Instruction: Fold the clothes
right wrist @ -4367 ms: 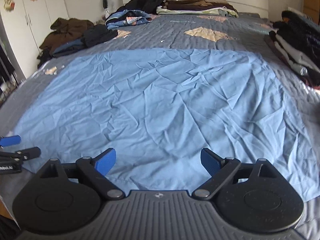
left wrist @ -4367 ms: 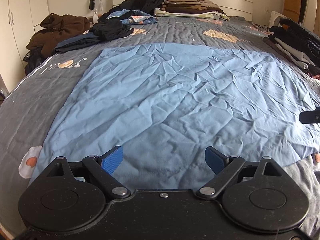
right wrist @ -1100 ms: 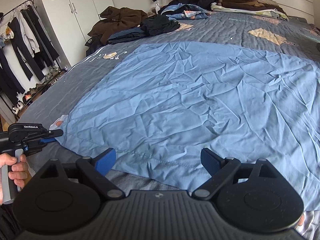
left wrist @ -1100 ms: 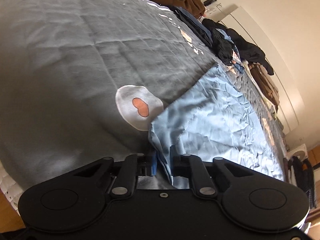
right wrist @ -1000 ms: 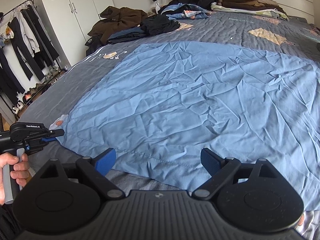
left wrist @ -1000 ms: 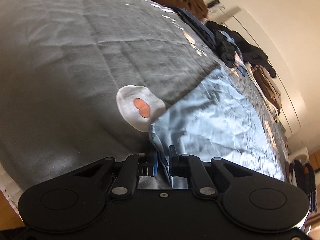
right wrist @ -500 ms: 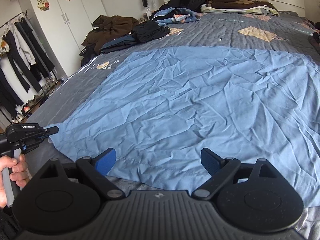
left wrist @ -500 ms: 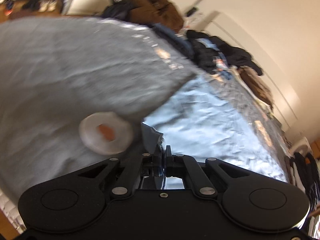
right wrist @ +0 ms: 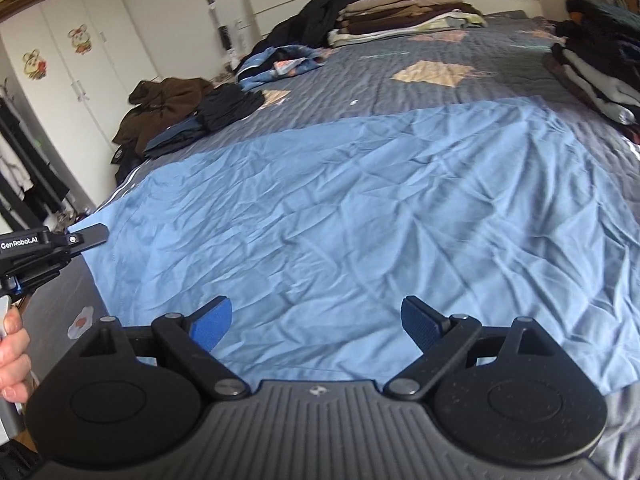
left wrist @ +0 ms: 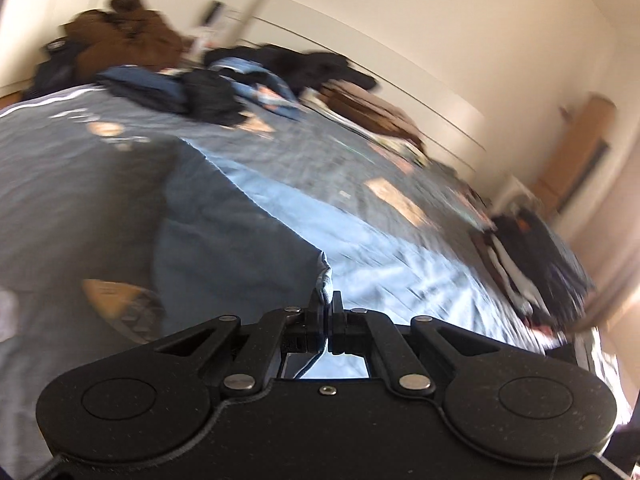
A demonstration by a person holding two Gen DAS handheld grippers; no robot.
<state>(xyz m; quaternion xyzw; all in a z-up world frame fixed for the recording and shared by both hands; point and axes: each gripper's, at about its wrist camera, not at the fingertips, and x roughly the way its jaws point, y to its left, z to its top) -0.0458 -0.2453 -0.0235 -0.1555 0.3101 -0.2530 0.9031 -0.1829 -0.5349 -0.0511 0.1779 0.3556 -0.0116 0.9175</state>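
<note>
We see a wrinkled light-blue cloth [right wrist: 360,216] spread flat ahead of the right tongs [right wrist: 316,322], which stand wide over its near edge. One corner [left wrist: 325,280] rises off the bed, pinched in the closed left tongs [left wrist: 327,304].

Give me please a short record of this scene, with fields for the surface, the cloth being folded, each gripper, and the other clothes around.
surface: bed with grey quilted cover
cloth: blue sheet, wrinkled, spread flat except one lifted corner
left gripper: shut on the corner of the blue sheet, raised off the bed
right gripper: open, nothing between its pads, over the near edge of the sheet
folded stack: at the headboard
brown garment: loose pile at the bed's left edge
dark stack: at the right edge
</note>
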